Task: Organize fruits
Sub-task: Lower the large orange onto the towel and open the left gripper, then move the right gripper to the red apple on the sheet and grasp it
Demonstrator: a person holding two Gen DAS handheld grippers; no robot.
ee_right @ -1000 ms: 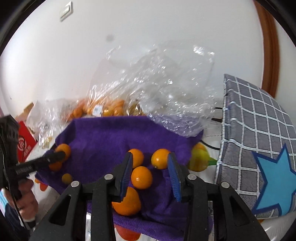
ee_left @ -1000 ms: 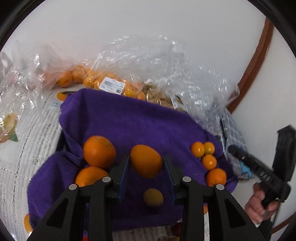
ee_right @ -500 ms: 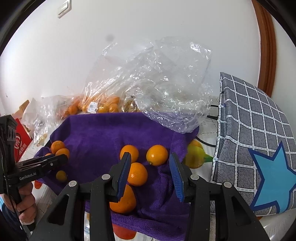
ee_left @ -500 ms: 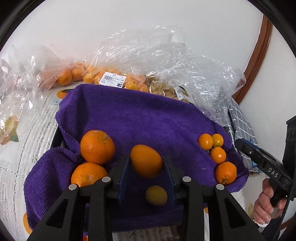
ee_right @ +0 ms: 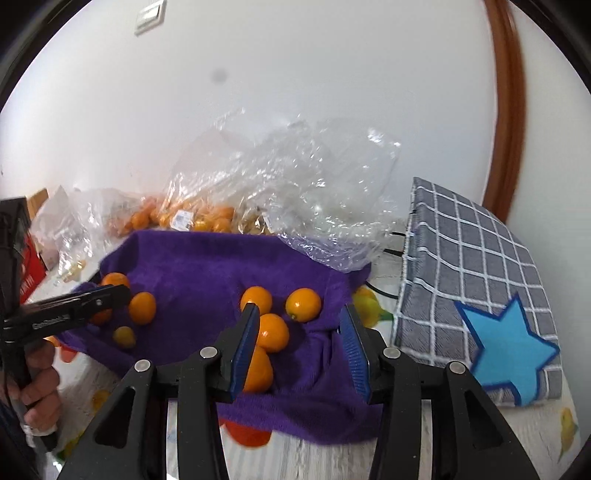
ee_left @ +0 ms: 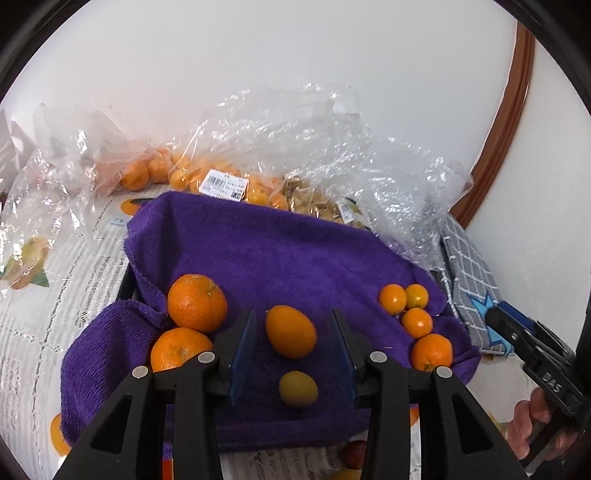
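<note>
Oranges (ee_left: 197, 308) lie on a purple towel (ee_left: 280, 254) against a white wall (ee_left: 295, 74). Left gripper (ee_left: 291, 349) has just loosened, its jaws clear of an orange between them. Right gripper (ee_right: 299, 349) has just widened, holding nothing.

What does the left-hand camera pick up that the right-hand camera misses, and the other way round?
Only the left wrist view shows both large oranges whole. Only the right wrist view shows the wall switch and red box. Both show the purple towel, the plastic bags, the checked cloth with a blue star and the small fruits.
</note>
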